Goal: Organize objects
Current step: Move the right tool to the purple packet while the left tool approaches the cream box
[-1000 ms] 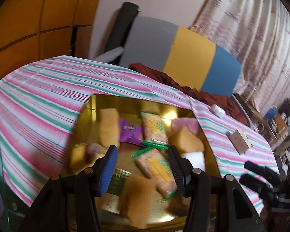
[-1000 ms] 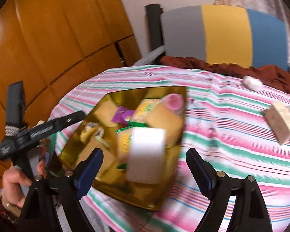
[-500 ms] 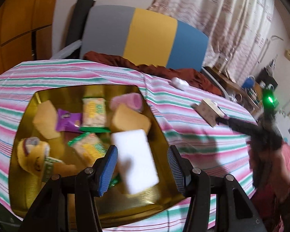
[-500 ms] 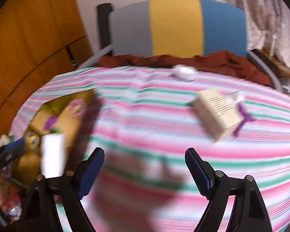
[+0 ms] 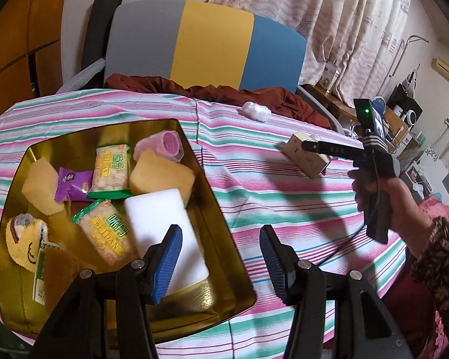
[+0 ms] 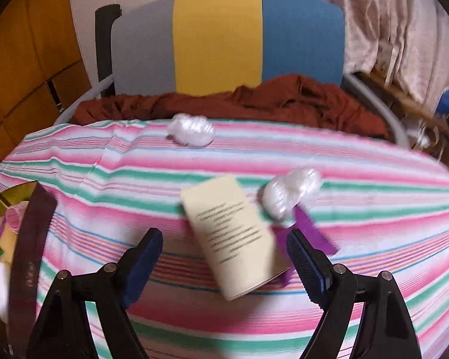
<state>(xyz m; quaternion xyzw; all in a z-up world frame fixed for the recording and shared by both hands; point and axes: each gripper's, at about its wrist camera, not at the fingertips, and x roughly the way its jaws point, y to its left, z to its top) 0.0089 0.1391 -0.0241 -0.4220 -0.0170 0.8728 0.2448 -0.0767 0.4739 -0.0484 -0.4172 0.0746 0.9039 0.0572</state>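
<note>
A gold tray (image 5: pixel 224 227) lies on the striped tablecloth and holds a white sponge (image 5: pixel 161 224), yellow sponges, snack packets, a pink roll and a yellow plush. My left gripper (image 5: pixel 221 254) is open and empty above the tray's right rim. My right gripper (image 6: pixel 224 263) is open and empty, with a cream box (image 6: pixel 233 233) on the cloth between its fingers. A white wad (image 6: pixel 290 191) and a purple wrapper (image 6: pixel 311 230) lie by the box. The box also shows in the left wrist view (image 5: pixel 305 155), with the right gripper (image 5: pixel 314 146) over it.
A second white wad (image 6: pixel 191 131) lies near the table's far edge, also in the left wrist view (image 5: pixel 256 110). A grey, yellow and blue chair (image 5: pixel 206 45) with a red cloth (image 6: pixel 254 98) stands behind the table. A cluttered shelf is at the right.
Both grippers have swung to the right. The right gripper has moved from the tray to the cream box. The left gripper now sits over the tray's right rim.
</note>
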